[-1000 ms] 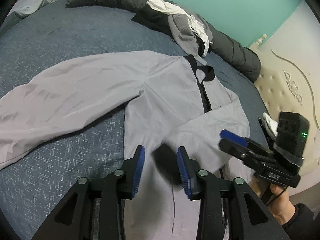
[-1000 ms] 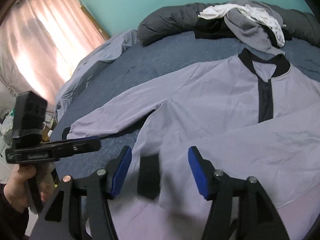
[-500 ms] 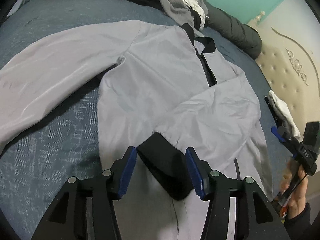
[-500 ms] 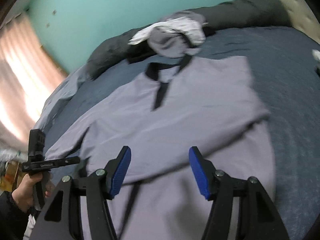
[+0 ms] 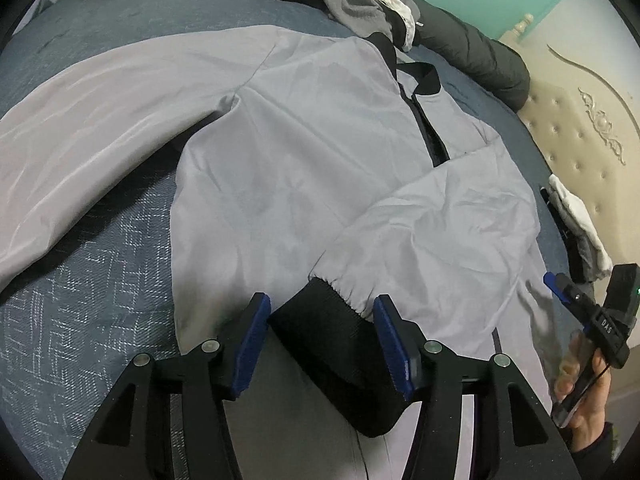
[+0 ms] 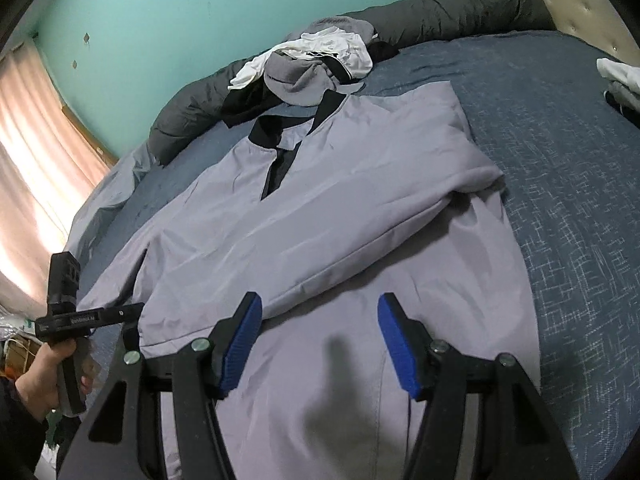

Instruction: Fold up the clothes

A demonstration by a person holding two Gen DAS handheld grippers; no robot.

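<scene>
Grey jacket [image 5: 304,168] spread face-up across the bed [image 5: 80,320], collar toward the pile of clothes [image 6: 316,64] at the far edge. One sleeve [image 5: 432,236] folded over the chest, black cuff [image 5: 332,344] between the left claw's [image 5: 320,340] released jaws; other sleeve [image 5: 100,128] still outstretched. Right claw [image 6: 320,340] released too, hovering over the hem, likely clear for the next fold.

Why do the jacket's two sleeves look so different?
One sleeve is folded across the jacket's front; the other sleeve is stretched out over the bed. The folded one's black cuff shows; the other's is out of view. Both are grey.
</scene>
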